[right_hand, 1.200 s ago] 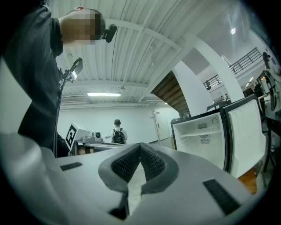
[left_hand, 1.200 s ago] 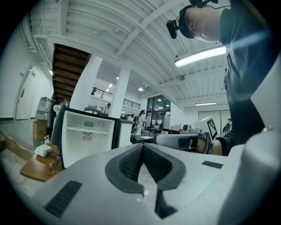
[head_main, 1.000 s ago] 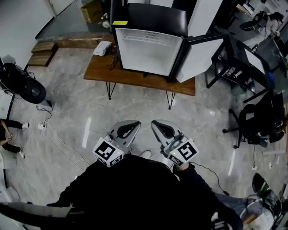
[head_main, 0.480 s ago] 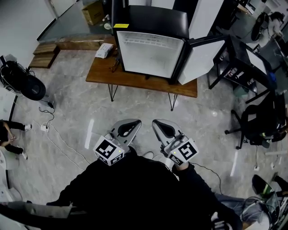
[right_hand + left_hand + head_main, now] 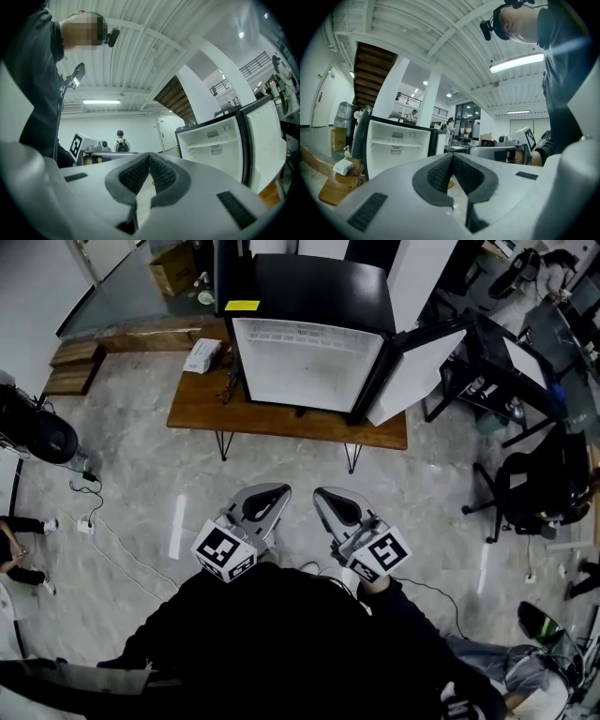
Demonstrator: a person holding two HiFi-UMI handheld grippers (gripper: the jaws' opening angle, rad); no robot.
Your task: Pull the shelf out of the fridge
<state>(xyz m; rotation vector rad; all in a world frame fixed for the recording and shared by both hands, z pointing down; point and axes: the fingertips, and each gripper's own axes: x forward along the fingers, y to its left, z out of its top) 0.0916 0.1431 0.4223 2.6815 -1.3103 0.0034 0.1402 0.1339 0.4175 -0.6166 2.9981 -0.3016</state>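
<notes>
The shelf (image 5: 397, 141) is seen inside the fridge (image 5: 309, 292), lying level across the upper part of its white interior. The fridge is set on a low wooden table (image 5: 281, 413), and its door (image 5: 412, 371) is swung wide open at the fridge's right side in the head view. A small white box (image 5: 202, 354) is laid on the table just left of the fridge. Both grippers are held well apart from the fridge, over the floor in front of it, side by side and pointed toward it. The left gripper (image 5: 279, 491) is seen with its jaws closed together and nothing held between them. The right gripper (image 5: 322, 494) is likewise closed and empty. Neither is touching the fridge or the shelf.
</notes>
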